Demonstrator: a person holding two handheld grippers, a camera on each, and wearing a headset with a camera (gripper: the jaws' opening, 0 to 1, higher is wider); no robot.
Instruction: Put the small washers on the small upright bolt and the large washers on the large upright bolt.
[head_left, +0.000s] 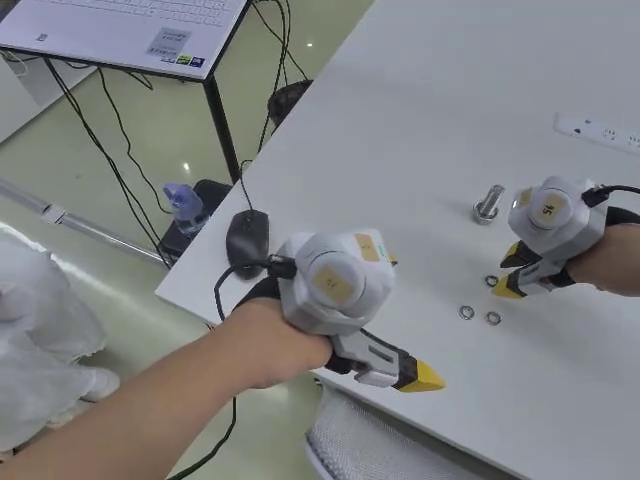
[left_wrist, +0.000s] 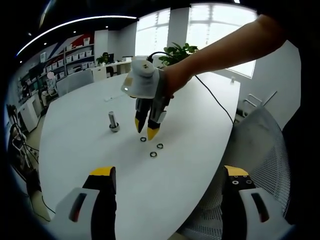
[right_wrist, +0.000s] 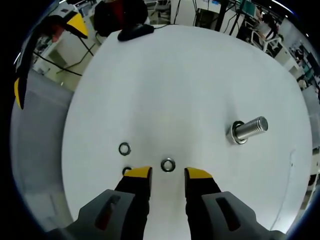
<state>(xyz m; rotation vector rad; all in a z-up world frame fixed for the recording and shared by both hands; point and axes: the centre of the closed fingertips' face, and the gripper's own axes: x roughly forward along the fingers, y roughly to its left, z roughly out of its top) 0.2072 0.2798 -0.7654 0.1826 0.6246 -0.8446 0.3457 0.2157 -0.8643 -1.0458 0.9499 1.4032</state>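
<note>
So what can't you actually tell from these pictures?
The washers: too small in every view to tell small from large.
The third washer: right gripper view, half hidden behind a jaw of the right tongs.
The left tongs: head view, one jaw hidden by their own body.
The laptop: cut off by the head view's top edge.

Right gripper view: one washer (right_wrist: 127, 170) is half hidden behind the right tool's (right_wrist: 167, 173) left jaw tip. We can't sort the washers (right_wrist: 168, 165) small from large, they're too small to tell. Head view: laptop (head_left: 120, 30) cut by the top edge, power strip (head_left: 600, 132) cut by the right edge. Of the left tool (head_left: 424, 378) we see one yellow tip; the other is hidden.
</note>
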